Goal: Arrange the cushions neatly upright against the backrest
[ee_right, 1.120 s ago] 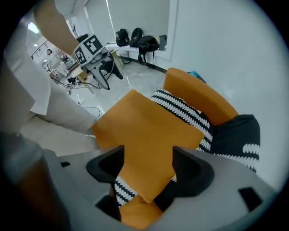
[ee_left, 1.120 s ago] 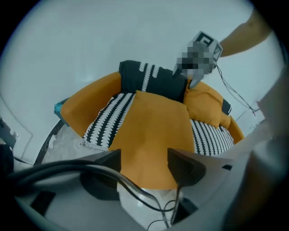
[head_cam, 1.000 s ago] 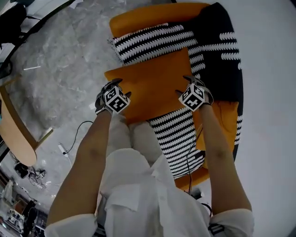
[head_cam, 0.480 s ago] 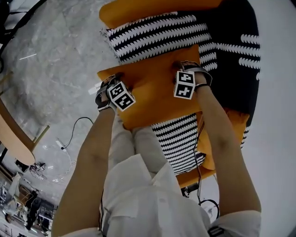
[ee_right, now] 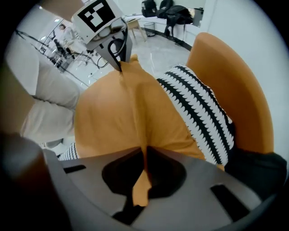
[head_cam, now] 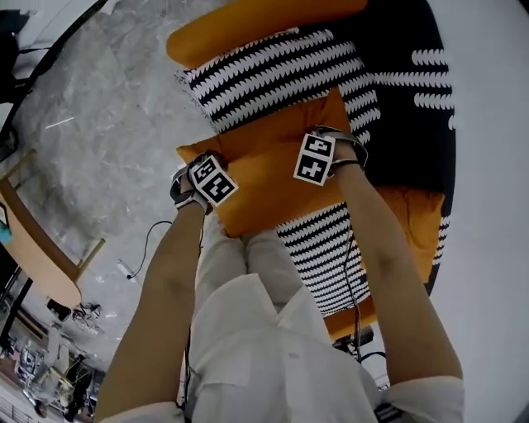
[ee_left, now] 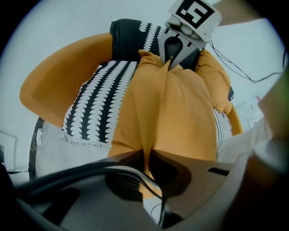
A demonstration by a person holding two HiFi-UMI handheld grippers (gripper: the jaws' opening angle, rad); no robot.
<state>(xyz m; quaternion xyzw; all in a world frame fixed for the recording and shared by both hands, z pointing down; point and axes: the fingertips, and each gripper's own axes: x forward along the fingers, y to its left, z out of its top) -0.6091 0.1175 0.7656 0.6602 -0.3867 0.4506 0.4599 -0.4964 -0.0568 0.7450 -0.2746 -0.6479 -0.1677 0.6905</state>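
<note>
1. Left of the orange cushion (head_cam: 269, 169) we see the grey marbled floor (head_cam: 91, 124). A thin cable (head_cam: 147, 240) lies on it, well apart from the cushion.
2. Our left claw (ee_left: 146, 152) points steeply down at the cushion's left corner. Its jaws have just been closing and now pinch a fold of the orange fabric. A tongue of that fabric shows in the narrow slit between them.
3. The orange cushion lies flat and slightly rumpled on the seat of the orange armchair (head_cam: 248, 25), stretched between our two claws. A crease runs across its cover from one claw to the other.
4. A striped cushion (head_cam: 273, 70) in black and white lies just beyond the orange cushion's far edge, touching it, toward the armchair's curved back. A second striped cushion (head_cam: 322, 256) sticks out from under the orange cushion's near edge, beside our legs.
5. Our right claw (ee_right: 144, 149) points straight down at the cushion's right corner. Its jaws have also just been closing and are clamped on the orange fabric, with a strip of it caught between them.
6. Right of the orange cushion sits a black cushion (head_cam: 405, 107) with white rows, close against the armchair's side.
</note>
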